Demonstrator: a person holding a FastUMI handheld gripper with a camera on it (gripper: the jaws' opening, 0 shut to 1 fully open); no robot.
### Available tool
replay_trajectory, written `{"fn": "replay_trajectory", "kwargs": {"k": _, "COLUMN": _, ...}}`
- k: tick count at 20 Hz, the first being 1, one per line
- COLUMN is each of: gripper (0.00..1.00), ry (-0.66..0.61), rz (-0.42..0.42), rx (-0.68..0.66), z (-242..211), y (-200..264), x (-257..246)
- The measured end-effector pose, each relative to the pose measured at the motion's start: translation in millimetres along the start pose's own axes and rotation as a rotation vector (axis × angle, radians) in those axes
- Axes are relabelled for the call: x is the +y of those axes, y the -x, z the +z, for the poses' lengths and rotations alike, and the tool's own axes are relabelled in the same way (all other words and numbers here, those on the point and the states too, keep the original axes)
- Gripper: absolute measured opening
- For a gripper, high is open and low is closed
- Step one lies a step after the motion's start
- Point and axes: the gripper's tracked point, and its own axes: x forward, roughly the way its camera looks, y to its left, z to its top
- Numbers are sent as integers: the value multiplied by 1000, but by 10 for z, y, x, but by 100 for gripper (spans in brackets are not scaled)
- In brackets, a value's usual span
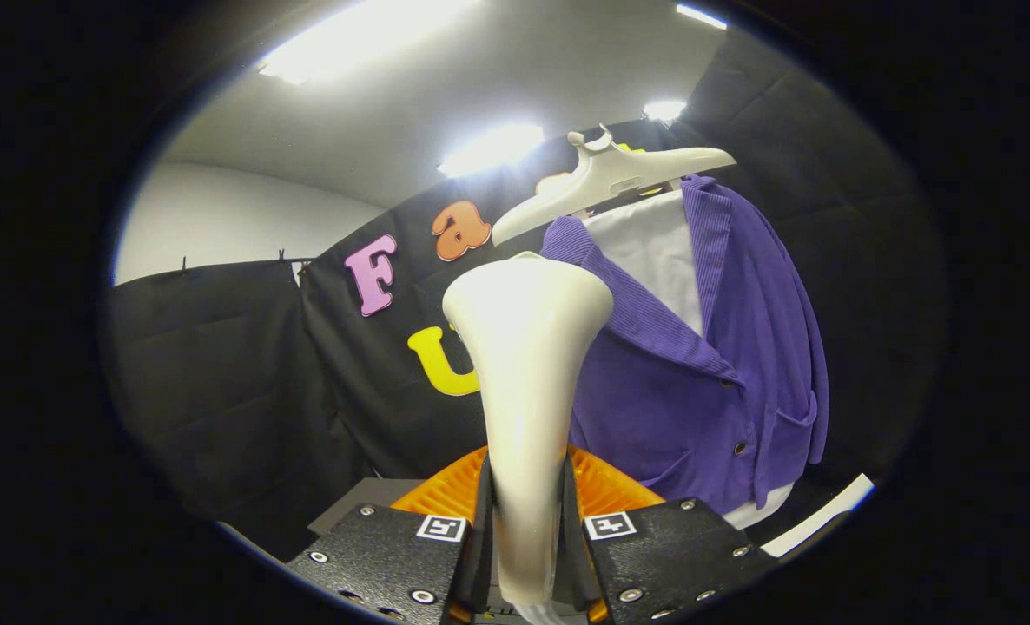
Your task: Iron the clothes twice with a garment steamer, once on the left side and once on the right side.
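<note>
My gripper [525, 529] is shut on the handle of a cream-white garment steamer [524, 373], which rises upright between the fingers, its wide head up top. Beyond it to the right hangs a purple corduroy jacket [706, 382] over a white shirt [654, 252], both on a white hanger [610, 178]. The steamer head stands beside the jacket's left lapel; I cannot tell whether it touches the cloth. The steamer hides part of the jacket's left side.
An orange ribbed object [606, 490] sits just behind the fingers, low down. A white strip [819, 516] lies at the lower right below the jacket. Black cloth walls surround the booth, with ceiling lights overhead.
</note>
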Motion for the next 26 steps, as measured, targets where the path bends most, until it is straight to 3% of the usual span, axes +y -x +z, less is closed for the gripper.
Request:
{"fn": "replay_trajectory", "kwargs": {"k": 5, "gripper": 35, "ry": -20, "rz": -38, "rx": -22, "z": 148, "y": -419, "x": -182}}
{"fn": "replay_trajectory", "kwargs": {"k": 11, "gripper": 35, "ry": -10, "rz": -174, "rx": -17, "z": 49, "y": -765, "x": -590}}
{"fn": "replay_trajectory", "kwargs": {"k": 26, "gripper": 36, "ry": -15, "rz": -231, "rx": 190, "z": -934, "y": -673, "x": -1030}}
